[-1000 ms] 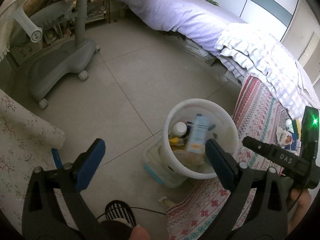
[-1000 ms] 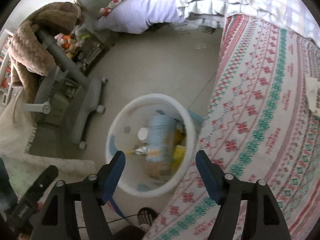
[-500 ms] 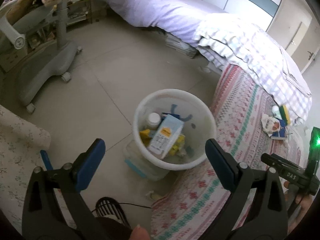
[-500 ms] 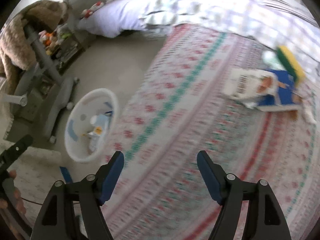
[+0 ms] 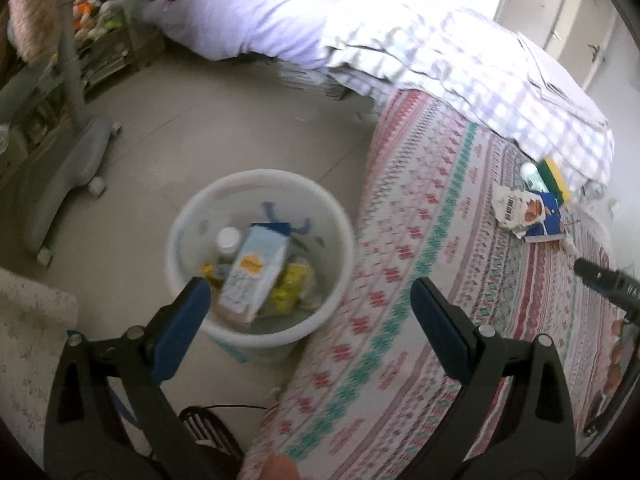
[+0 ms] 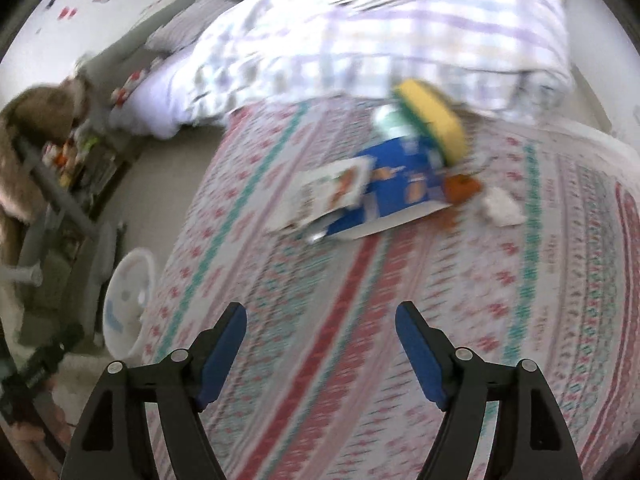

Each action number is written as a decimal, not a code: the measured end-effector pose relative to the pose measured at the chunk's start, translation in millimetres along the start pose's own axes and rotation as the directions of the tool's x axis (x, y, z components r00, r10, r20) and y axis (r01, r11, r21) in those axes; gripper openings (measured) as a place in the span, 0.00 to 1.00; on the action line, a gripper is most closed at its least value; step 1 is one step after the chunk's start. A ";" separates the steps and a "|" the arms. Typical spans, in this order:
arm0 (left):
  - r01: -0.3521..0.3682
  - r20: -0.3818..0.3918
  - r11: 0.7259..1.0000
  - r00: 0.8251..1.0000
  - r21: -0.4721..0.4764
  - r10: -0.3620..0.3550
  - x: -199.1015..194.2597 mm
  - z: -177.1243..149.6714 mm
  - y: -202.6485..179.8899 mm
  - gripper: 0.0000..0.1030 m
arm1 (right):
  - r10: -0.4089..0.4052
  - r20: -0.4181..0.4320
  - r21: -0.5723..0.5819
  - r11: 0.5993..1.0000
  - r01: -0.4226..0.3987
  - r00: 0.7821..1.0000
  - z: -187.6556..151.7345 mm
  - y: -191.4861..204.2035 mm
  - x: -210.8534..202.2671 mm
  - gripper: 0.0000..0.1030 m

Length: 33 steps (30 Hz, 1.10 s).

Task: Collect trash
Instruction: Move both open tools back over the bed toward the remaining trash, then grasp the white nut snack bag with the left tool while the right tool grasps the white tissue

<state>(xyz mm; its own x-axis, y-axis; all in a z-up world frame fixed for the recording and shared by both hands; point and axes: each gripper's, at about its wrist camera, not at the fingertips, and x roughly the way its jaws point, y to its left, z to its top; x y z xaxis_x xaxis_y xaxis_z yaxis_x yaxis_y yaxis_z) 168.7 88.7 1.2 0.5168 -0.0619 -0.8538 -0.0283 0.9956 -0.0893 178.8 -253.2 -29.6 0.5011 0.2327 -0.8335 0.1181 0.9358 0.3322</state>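
A white bin (image 5: 340, 232) stands on the floor beside the patterned bedspread (image 5: 420, 320). It holds a light blue carton (image 5: 256, 268), a white-capped bottle (image 5: 228, 238) and yellow wrappers. My left gripper (image 5: 308, 316) is open and empty above the bin's near rim. My right gripper (image 6: 320, 344) is open and empty over the bedspread (image 6: 360, 320). Ahead of it lie a blue box (image 6: 400, 192), a white packet (image 6: 328, 196), a yellow-green sponge (image 6: 432, 120), a small white bottle (image 6: 390, 122) and crumpled paper (image 6: 500, 204). The bin also shows at the left of the right wrist view (image 6: 124, 308).
A checked quilt (image 5: 460, 68) and lilac sheet (image 5: 260, 28) cover the bed behind. A grey wheeled stand (image 5: 68, 168) is on the tiled floor at left. A floral cloth (image 5: 28, 344) lies near left. A plastic tub (image 5: 240, 354) sits under the bin's near side.
My right gripper has swung from above the bin to the right, over the bedspread toward the trash pile. My left gripper has drawn back and turned right. The carton now lies in the bin.
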 end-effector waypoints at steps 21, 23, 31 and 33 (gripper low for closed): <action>0.171 0.013 0.983 0.985 0.073 -0.172 81.8 23.0 -164.9 0.93 | -0.095 0.086 0.207 0.975 0.076 0.992 28.9 -131.9 21.6 0.75; 0.216 0.023 0.975 0.976 0.053 -0.217 89.0 24.7 -172.6 0.87 | -0.104 0.093 0.219 0.972 0.081 0.990 29.4 -140.2 23.5 0.73; 0.285 0.035 0.958 0.958 -0.010 -0.285 111.1 27.2 -189.4 0.63 | -0.105 0.118 0.251 0.965 0.073 0.987 39.6 -161.7 37.9 0.60; 0.292 0.053 0.956 0.955 -0.015 -0.291 111.8 26.5 -191.4 0.61 | -0.118 0.127 0.222 0.971 0.088 0.985 43.4 -156.6 41.1 0.58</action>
<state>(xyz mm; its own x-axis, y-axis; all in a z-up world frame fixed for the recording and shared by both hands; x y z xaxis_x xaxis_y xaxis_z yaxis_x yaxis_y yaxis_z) 254.6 -106.9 -63.6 0.5477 -0.3452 -0.7622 0.1110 0.9329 -0.3427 218.1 -401.7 -96.6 0.5883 0.0847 -0.8042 0.3496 0.8701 0.3474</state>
